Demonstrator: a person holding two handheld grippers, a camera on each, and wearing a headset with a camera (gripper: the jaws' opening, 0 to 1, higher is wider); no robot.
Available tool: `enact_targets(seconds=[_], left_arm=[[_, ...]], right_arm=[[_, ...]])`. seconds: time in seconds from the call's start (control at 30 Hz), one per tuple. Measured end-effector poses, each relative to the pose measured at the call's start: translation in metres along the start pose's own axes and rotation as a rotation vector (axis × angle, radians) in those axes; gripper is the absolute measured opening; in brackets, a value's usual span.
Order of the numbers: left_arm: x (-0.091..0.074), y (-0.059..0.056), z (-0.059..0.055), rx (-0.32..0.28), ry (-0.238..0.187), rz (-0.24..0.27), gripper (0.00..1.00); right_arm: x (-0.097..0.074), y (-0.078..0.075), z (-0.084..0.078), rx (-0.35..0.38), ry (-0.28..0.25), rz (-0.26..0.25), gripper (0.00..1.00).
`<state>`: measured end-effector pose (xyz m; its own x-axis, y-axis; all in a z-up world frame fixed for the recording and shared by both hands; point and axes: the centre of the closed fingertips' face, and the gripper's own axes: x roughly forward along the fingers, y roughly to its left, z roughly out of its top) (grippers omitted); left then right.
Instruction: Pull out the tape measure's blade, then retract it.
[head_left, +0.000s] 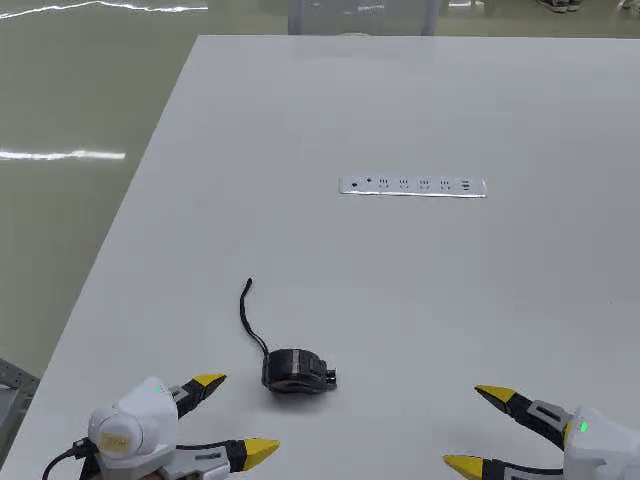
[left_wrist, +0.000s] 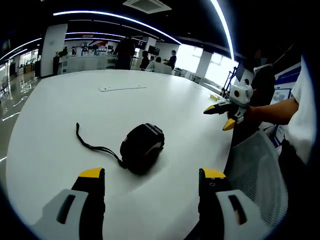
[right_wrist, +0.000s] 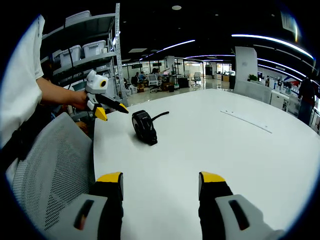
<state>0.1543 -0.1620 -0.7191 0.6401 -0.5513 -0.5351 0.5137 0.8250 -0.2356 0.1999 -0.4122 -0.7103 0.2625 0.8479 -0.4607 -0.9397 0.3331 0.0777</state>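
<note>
Black tape measure (head_left: 297, 371) lies on my white table (head_left: 400, 280), just ahead of my left gripper (head_left: 238, 415); right gripper (head_left: 472, 428) off to the side, both jaws spread, gripping nothing.

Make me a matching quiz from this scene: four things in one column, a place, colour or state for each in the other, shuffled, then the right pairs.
1. tape measure
2. power strip
3. left claw
4. right claw

A. white, farthest from both claws
B. open, close beside the tape measure
C. black, lying between the two claws
D. open, well apart from the tape measure

Pairs: 1-C, 2-A, 3-B, 4-D
</note>
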Motion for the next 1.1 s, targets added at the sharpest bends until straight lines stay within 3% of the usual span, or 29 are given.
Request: enact_targets(seconds=[0.43,1.1], left_arm=[[0.005,0.000,0.007,0.013,-0.004,-0.019,0.75],[0.018,0.009,0.010,0.100,0.042,-0.069,0.75]], right_arm=[[0.011,0.000,0.004,-0.005,-0.001,0.035,0.60],[0.026,-0.001,0.007,-0.009,-0.004,0.078,0.59]])
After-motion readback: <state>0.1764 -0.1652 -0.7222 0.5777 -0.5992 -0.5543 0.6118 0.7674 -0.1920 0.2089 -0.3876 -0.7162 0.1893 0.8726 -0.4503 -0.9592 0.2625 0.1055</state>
